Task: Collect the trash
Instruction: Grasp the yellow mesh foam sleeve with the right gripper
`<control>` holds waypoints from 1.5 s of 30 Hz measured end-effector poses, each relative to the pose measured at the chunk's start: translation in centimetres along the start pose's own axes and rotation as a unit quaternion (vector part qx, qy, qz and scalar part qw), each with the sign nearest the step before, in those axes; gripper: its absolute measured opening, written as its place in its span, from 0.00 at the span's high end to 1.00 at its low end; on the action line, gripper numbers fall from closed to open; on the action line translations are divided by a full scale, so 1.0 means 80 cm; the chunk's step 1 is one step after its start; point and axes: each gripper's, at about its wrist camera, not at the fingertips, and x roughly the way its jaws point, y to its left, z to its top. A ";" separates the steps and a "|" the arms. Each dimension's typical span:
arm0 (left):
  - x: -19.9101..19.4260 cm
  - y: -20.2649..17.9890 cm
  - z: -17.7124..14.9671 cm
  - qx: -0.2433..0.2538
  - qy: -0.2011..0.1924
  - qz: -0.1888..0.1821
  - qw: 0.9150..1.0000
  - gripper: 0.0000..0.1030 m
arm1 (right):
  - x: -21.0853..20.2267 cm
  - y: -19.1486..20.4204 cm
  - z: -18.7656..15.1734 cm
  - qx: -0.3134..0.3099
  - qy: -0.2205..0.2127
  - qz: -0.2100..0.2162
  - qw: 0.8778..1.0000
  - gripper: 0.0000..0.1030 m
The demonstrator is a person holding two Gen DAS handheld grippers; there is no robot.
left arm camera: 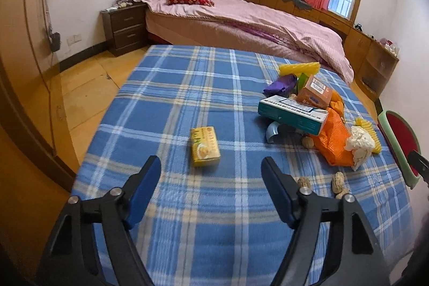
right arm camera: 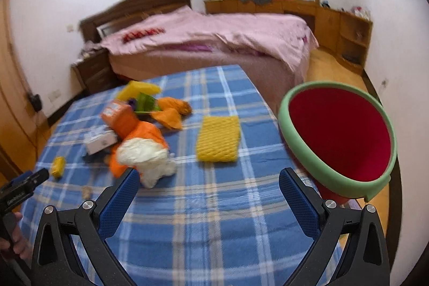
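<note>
On the blue plaid table (left arm camera: pixel 187 87), the small yellow box (left arm camera: pixel 205 146) lies just beyond the left gripper (left arm camera: pixel 210 178), jaws apart and empty like the right gripper (right arm camera: pixel 209 189), so straddle it squarely before closing.

On the counter (left arm camera: pixel 174 87): 3 boxes (left arm camera: pixel 205 146) (left arm camera: pixel 293 114) (left arm camera: pixel 315 93), 2 yellow foam nets (right arm camera: pixel 217 139) (right arm camera: pixel 139 89), 1 tissue wad (right arm camera: pixel 146 156), approx. 4 peanut shells (left arm camera: pixel 338 180), 1 watermelon-look bin (right arm camera: pixel 340 136).

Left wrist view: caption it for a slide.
Open left gripper hovers over a blue plaid cloth, facing a small yellow box beside a trash pile.
</note>
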 end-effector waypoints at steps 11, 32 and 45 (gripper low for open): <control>0.055 0.018 0.020 -0.035 0.035 0.021 0.999 0.46 | 0.070 -0.024 0.027 0.045 0.032 -0.019 0.998 0.02; 0.053 0.008 0.013 -0.031 0.039 -0.046 0.998 0.71 | 0.112 -0.018 0.019 0.044 0.066 0.002 0.997 0.56; -0.006 -0.019 0.015 -0.021 0.010 -0.075 0.997 0.71 | 0.051 -0.032 0.011 0.066 0.026 0.041 0.997 0.92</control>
